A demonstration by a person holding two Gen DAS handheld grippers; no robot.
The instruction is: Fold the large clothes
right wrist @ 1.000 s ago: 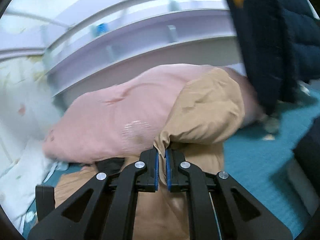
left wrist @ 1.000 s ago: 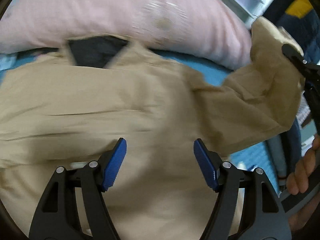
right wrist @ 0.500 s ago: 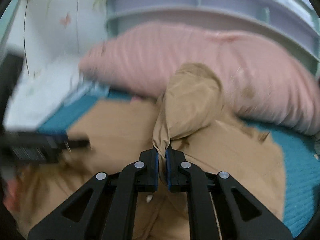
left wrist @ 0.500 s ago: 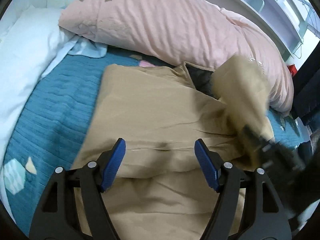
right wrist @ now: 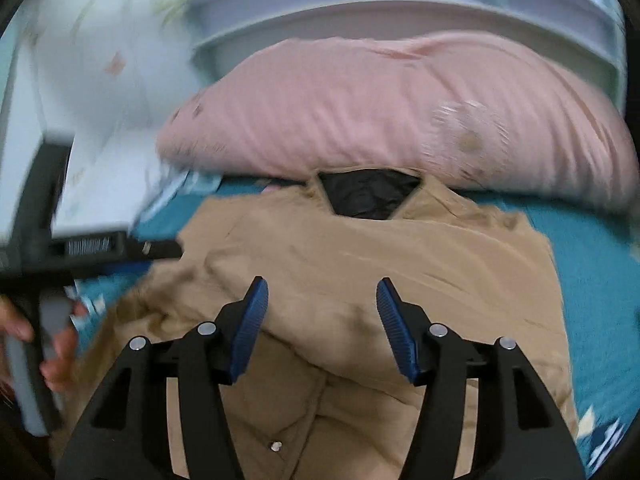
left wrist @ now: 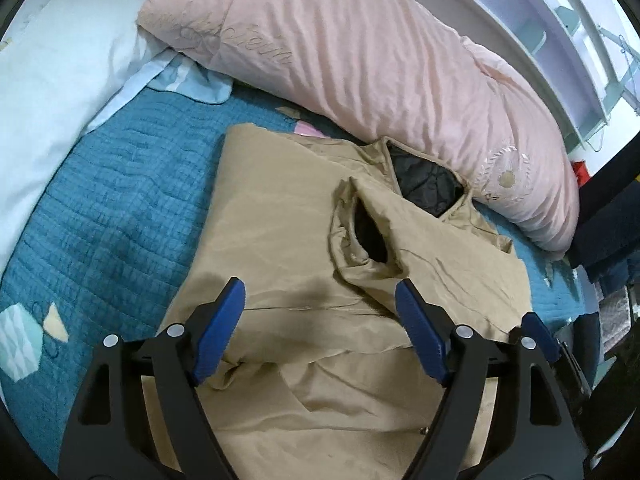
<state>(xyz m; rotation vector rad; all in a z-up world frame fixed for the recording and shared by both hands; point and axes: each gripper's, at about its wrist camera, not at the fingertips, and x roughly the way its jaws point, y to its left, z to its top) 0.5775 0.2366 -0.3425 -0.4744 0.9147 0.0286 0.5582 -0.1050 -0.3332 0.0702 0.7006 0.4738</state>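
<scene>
A tan jacket (left wrist: 280, 220) with a black lining at the collar (left wrist: 424, 178) lies flat on the teal bed cover. Its right sleeve (left wrist: 400, 248) lies folded across the chest, cuff opening up. My left gripper (left wrist: 320, 320) is open and empty, hovering over the jacket's middle. My right gripper (right wrist: 318, 320) is open and empty above the jacket (right wrist: 360, 248); its fingers (left wrist: 536, 332) show at the right edge of the left wrist view. The left gripper's body (right wrist: 100, 248) shows at the left of the right wrist view.
A long pink pillow (left wrist: 360, 64) lies along the far side of the bed, touching the collar. A white pillow (left wrist: 60, 64) is at the left. The teal quilt (left wrist: 112, 200) surrounds the jacket. White shelving (right wrist: 400, 8) stands behind. Dark clothing (left wrist: 608, 200) hangs at the right.
My right gripper opened and let go of the sleeve, which now lies across the jacket's chest. The right gripper pulled back. The left gripper stayed open over the jacket.
</scene>
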